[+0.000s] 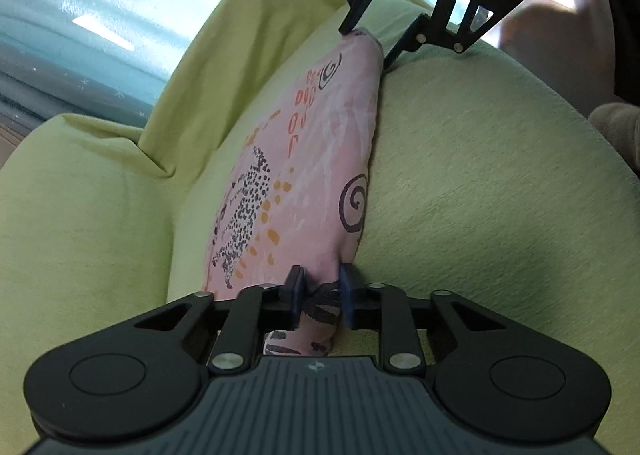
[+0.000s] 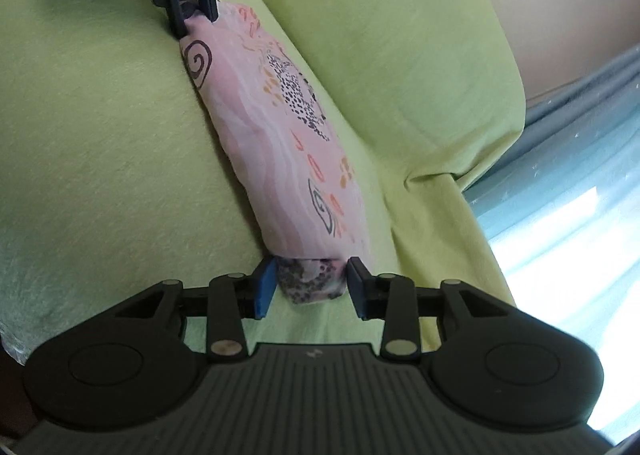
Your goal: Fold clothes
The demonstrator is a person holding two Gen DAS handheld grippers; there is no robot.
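Green sheet under pink garment, tool-pinched at both ends.

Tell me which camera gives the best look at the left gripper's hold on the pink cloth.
Left wrist view: the left gripper pinches the pink cloth close up. The right wrist view shows that same gripper small, at the cloth's far end.

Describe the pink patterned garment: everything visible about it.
The pink garment is thin, soft-looking cloth printed with dark spirals, orange marks and a black-dotted animal figure. It is gathered into a long, narrow bundle stretched between the two grippers over a yellow-green sheet. The left gripper pinches one end; the right gripper has the other end between its fingers. Whether the bundle's underside touches the sheet cannot be told.
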